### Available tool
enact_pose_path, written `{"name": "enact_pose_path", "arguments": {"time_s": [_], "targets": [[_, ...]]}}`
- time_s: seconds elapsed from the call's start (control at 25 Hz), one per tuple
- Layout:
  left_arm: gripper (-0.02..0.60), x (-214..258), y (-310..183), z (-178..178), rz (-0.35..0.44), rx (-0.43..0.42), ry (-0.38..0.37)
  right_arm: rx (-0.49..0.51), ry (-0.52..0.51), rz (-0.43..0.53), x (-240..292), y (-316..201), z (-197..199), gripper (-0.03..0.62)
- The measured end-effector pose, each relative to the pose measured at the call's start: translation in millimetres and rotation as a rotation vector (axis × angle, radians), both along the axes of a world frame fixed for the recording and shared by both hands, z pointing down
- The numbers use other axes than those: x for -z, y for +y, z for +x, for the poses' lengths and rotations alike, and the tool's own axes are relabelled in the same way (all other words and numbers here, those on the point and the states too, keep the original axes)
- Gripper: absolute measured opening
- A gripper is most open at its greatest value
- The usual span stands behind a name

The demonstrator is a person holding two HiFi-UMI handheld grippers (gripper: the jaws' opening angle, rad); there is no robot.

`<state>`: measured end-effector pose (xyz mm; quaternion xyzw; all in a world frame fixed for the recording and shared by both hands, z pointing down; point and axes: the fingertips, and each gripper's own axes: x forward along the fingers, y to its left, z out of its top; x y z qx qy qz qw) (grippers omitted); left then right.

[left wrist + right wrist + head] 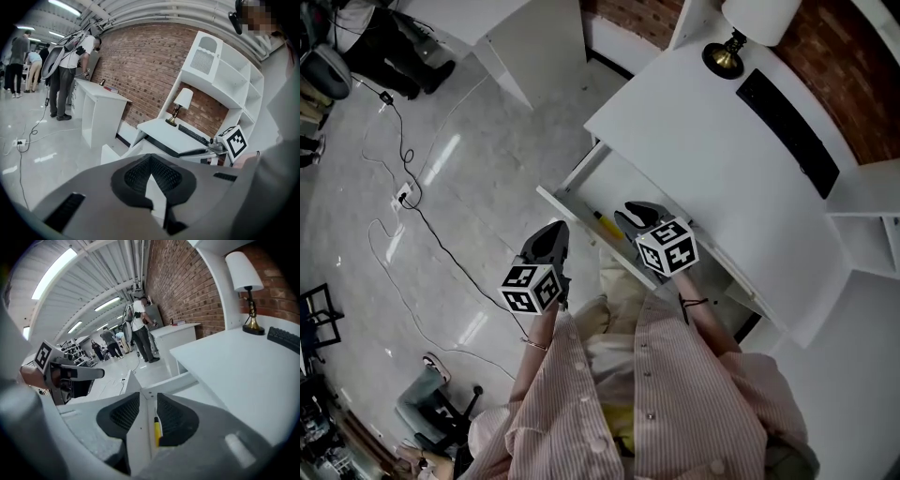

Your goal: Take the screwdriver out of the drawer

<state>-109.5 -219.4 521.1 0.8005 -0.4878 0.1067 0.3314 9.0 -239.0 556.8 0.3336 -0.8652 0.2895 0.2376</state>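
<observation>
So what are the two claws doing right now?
Left claw: closed, empty.
Right claw: open, holding nothing; the yellow screwdriver shows through its gap.

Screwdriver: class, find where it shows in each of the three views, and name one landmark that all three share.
Head view: the screwdriver lies at centre, in the open drawer.
Left gripper view: not in it.
Right gripper view: low centre, yellow handle.
Shared landmark: the lamp, in all three.
</observation>
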Motion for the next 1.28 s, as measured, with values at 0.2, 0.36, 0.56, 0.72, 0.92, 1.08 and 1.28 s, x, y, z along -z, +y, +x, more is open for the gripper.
{"name": "enact_pose_path", "arguments": {"time_s": [0.2,0.36,0.56,0.72,0.92,1.08,1.28], "targets": [[0.000,-19.1,-6.0,-6.3,-0.056,0.016,-0.010,0.092,0.065,-0.080,-43.2,-8.4,-18.1,0.109],[0.000,-33.3,-9.6,-11.1,-0.102,0.025,-0.021,0.146,0.107,-0.154,-80.5,-10.0,-28.3,0.109],[0.000,-50.9,-11.9,-12.9,-0.165,0.017,-0.025,0.201,0.166,-0.243,-124.5,-5.5,-36.4,0.110],[0.000,-66.6,-12.4,-15.0,-0.208,0.011,-0.033,0.227,0.216,-0.303,-156.2,-1.8,-41.8,0.109],[0.000,-80.3,-8.8,-15.3,-0.247,0.014,-0.025,0.277,0.297,-0.322,-183.6,3.9,-45.4,0.110],[0.000,-85.7,-7.1,-16.5,-0.269,0.016,-0.017,0.290,0.334,-0.340,-195.2,5.6,-46.1,0.109],[0.000,-90.4,-7.6,-16.1,-0.280,0.020,-0.011,0.336,0.351,-0.356,-207.2,8.2,-50.0,0.109]]}}
